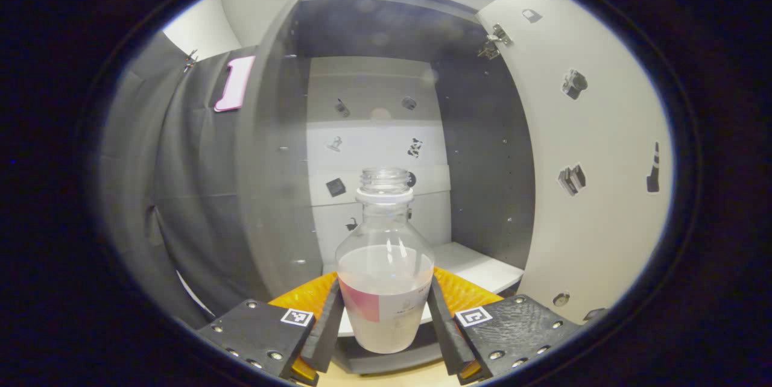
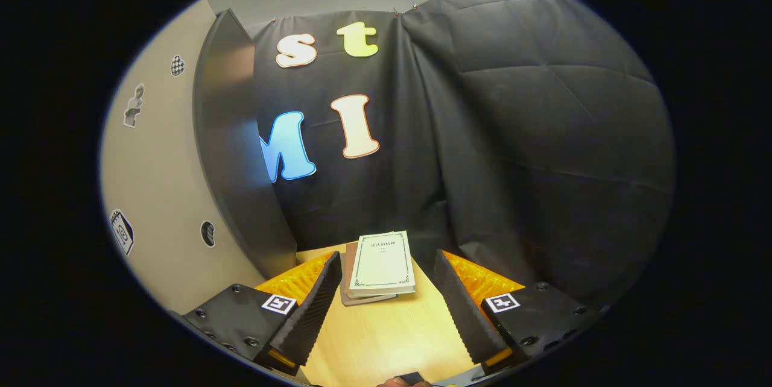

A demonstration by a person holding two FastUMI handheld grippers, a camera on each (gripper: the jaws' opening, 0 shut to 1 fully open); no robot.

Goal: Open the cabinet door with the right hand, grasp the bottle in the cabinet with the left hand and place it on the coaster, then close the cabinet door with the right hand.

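**Bottle gripped, coaster next**

The left gripper is clamping both fingers on the lower body of the uncapped glass bottle, part-filled with pale liquid, in front of the open cabinet, whose door is swinging wide. The right gripper is hanging spread and empty over the table near stacked books. Next, I judge, the bottle needs carrying upright to the coaster.

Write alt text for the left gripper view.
The left hand-held gripper clamps a clear bottle, uncapped and about half full of pale liquid, in front of an open cabinet. Its door, dotted with stickers, stands open at right.
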